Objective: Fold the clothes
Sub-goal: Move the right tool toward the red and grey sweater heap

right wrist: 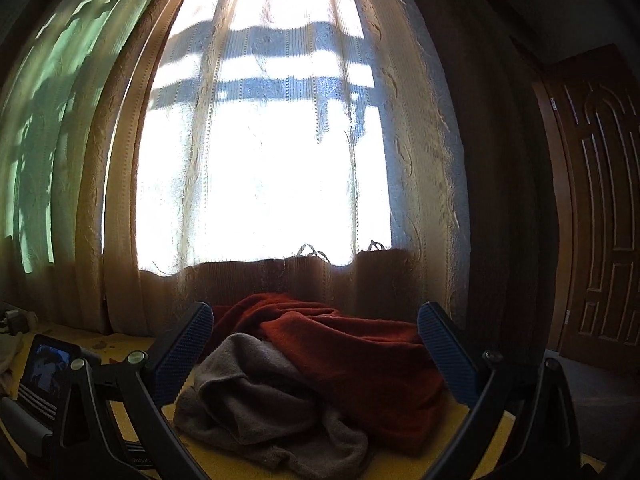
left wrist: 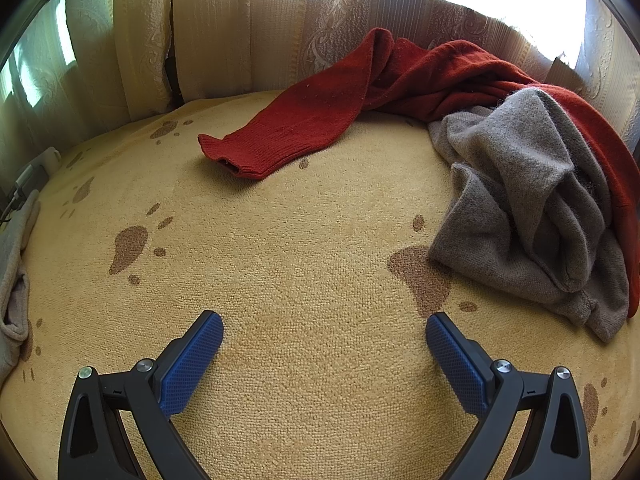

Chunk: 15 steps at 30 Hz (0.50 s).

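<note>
Red sweater and grey knit lie crumpled, right of frame: unfolded. Left gripper and right gripper both spread apart, empty.

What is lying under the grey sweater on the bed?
The grey sweater lies partly on the red sweater and partly on the yellow blanket. How far the red one reaches beneath it is covered.

Both the left gripper and right gripper have black plastic arms with triangular cut-outs, silver round screws at the joints, and fingers faced with blue dimpled pads.
</note>
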{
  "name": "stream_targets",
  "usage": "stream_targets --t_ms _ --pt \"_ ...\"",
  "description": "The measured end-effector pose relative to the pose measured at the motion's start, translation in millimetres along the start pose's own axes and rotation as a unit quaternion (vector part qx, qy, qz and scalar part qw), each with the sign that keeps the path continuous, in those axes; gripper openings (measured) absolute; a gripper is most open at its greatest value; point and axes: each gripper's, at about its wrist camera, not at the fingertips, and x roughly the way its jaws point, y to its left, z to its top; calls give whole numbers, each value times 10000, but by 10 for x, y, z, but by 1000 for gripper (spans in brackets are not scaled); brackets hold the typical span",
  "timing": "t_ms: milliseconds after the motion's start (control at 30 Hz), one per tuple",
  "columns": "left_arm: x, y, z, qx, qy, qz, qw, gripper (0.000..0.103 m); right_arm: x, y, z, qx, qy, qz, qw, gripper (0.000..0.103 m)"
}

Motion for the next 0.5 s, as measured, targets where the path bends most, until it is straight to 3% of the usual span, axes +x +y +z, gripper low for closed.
stream_targets --t_ms 67,100,233,267,333,400,500 --pt "0 -1 0 0 0 1 10000 103 74 -50 -37 -1 135 -180 9997 103" --pt "0 -2 0 1 0 2 10000 103 46 -77 -36 23 -5 -319 9995 103" --pt "0 -4 1 -1 1 0 10000 103 -282 -40 -6 -271 -1212 -694 9898 103" --pt "1 -8 2 -1 1 0 10000 103 -264 -20 -51 -438 -1382 -613 9875 103" --pt "1 -11 2 -1 0 1 10000 103 -53 -11 -163 -838 -957 -208 9917 103" --pt "1 -11 2 -2 0 0 10000 103 163 -9 -188 -781 -271 -75 9965 103" --pt "2 -17 2 0 0 2 10000 103 43 -61 -168 -496 -513 30 9974 103"
